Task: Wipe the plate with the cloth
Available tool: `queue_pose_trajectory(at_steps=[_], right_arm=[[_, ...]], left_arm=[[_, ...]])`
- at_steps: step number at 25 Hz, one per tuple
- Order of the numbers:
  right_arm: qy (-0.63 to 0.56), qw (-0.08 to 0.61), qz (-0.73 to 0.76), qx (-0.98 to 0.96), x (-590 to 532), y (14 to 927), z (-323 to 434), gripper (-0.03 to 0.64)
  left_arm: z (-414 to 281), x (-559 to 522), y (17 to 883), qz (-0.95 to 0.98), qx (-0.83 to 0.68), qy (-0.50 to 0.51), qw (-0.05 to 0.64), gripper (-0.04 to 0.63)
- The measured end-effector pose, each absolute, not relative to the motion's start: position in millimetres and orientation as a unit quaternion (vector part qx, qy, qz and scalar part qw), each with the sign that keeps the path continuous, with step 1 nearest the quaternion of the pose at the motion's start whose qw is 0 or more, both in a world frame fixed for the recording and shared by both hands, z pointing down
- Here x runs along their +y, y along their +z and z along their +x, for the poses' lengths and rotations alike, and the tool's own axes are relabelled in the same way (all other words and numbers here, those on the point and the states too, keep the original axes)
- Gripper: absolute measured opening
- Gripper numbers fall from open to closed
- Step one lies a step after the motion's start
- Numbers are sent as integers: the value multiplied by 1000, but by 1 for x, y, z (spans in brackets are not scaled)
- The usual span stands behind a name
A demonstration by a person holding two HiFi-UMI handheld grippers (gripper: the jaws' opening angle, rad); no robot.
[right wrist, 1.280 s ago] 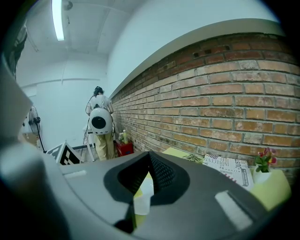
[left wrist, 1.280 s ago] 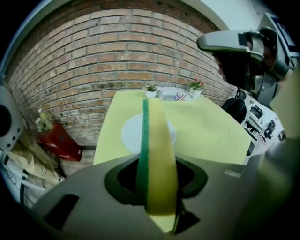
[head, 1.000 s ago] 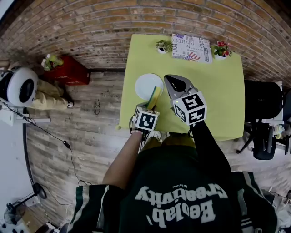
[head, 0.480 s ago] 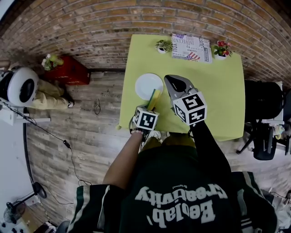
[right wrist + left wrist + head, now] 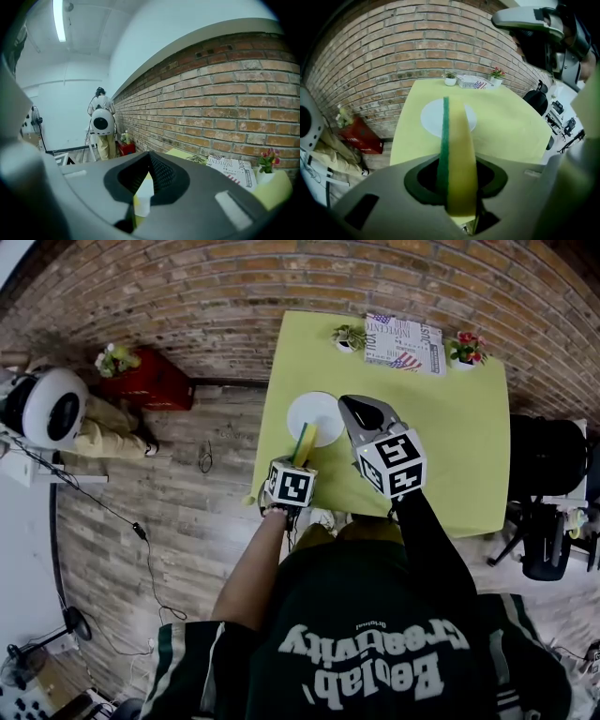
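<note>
Left hand-held gripper is pinched on cloth (sponge-like, yellow w/ green face), which is held on edge. Right hand-held gripper is pressed together, nothing held. Plate is set on table near its left edge, just ahead of cloth; contact can't be told. Step judged: approach, wiping not begun. Next: cloth to be lowered flat onto plate. Pinch is shown only in left gripper view, overall layout only in head view.

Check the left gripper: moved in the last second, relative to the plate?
Yes. The left gripper, shut on the sponge, has shifted left along the plate's near edge in the head view.
</note>
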State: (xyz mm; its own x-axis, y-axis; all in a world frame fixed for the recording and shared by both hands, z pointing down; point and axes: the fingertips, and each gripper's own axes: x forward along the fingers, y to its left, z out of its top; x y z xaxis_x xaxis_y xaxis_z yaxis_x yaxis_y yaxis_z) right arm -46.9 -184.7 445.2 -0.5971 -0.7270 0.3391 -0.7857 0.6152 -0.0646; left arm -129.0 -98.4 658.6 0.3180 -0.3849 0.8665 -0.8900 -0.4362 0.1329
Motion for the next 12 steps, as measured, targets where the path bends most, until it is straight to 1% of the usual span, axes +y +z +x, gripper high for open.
queue_pose_trajectory(at_steps=[8,12], right_arm=[[99,142,423,-889,-184,442,-52,13],[99,142,425,-888,-184,441,-51,14]], left_arm=[[-168,-106,660,718,-469,398,327,137],[-167,-106,662,720,-468,395,326,137]])
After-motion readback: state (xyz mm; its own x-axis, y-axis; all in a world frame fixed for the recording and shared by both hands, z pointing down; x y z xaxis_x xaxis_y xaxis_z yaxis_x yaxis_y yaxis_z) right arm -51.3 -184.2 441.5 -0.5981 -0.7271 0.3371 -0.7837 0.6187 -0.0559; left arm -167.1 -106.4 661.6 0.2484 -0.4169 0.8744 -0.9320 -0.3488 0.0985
